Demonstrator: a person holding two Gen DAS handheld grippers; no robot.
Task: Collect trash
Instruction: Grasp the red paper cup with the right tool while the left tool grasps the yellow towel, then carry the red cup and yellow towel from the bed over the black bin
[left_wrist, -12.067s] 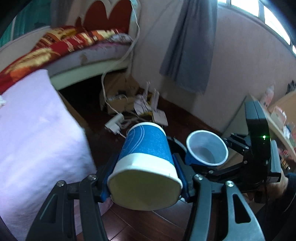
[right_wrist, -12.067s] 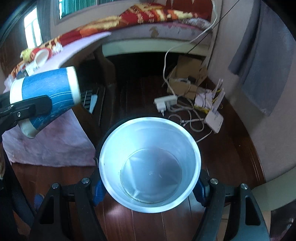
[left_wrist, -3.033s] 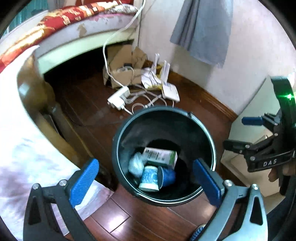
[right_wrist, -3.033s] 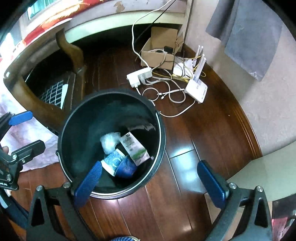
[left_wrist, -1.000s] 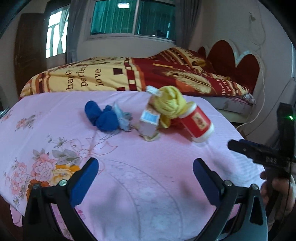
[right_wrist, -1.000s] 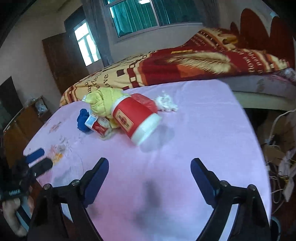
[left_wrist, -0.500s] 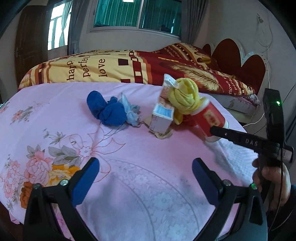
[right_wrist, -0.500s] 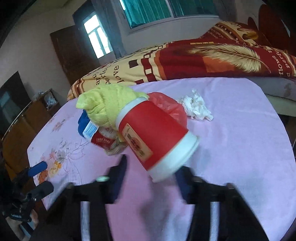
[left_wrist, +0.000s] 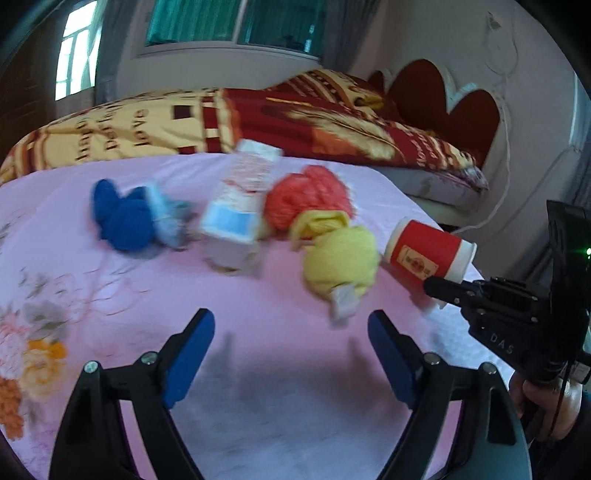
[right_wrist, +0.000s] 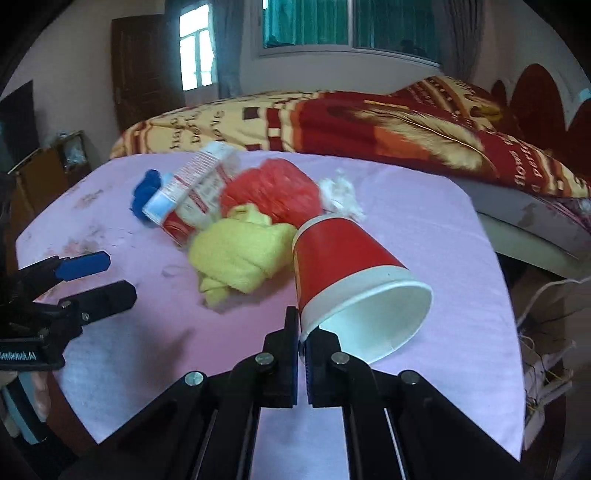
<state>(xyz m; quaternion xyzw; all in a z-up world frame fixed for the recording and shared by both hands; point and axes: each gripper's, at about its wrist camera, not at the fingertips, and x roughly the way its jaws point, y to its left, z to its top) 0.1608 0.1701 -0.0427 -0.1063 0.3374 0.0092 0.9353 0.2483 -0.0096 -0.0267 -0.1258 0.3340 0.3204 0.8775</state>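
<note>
A red paper cup (right_wrist: 343, 258) lies on its side on the pink tablecloth (right_wrist: 424, 229). My right gripper (right_wrist: 302, 343) is shut on the cup's white rim; in the left wrist view the cup (left_wrist: 428, 251) sits at the right with that gripper (left_wrist: 439, 291) on it. A yellow crumpled bag (left_wrist: 340, 258) lies just ahead of my left gripper (left_wrist: 291, 350), which is open and empty above the cloth. Behind are a milk carton (left_wrist: 240, 206), a red bag (left_wrist: 306, 195) and a blue wad (left_wrist: 122, 218).
A white tissue (right_wrist: 340, 195) lies behind the cup. A bed with a red and yellow blanket (right_wrist: 406, 122) stands beyond the table. Cables (right_wrist: 543, 369) lie on the floor past the table's right edge.
My right gripper has closed on the red cup's rim. My left gripper has moved forward and right, closer to the yellow bag, its jaws somewhat narrower but open.
</note>
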